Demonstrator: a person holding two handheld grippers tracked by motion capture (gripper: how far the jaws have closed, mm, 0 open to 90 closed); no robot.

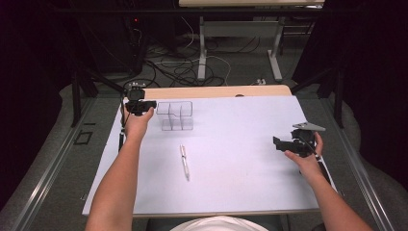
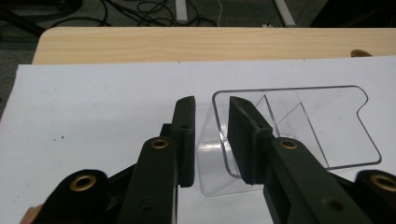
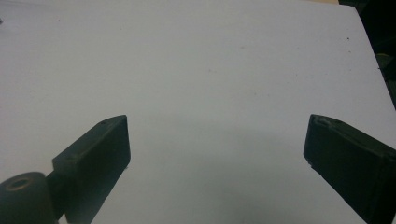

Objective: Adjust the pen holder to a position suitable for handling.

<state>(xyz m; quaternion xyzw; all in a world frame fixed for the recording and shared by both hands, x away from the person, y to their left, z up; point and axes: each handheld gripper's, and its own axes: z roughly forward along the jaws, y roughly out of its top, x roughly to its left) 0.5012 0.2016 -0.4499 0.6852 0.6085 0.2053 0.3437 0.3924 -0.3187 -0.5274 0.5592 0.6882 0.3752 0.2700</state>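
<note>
just organizer wall between left tool jaws

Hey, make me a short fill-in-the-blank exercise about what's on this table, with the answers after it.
1. The left tool has its jaws astride the wall of a clear ____ organizer.
2. The white pen lies on the ____ sheet that covers the table.
3. The right tool has its jaws wide ____ over bare sheet.

Missing words: plastic; white; open

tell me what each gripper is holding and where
The left gripper has its jaws around the near wall of the clear organizer, at a corner; whether they press it cannot be told. The right gripper holds nothing.
</note>
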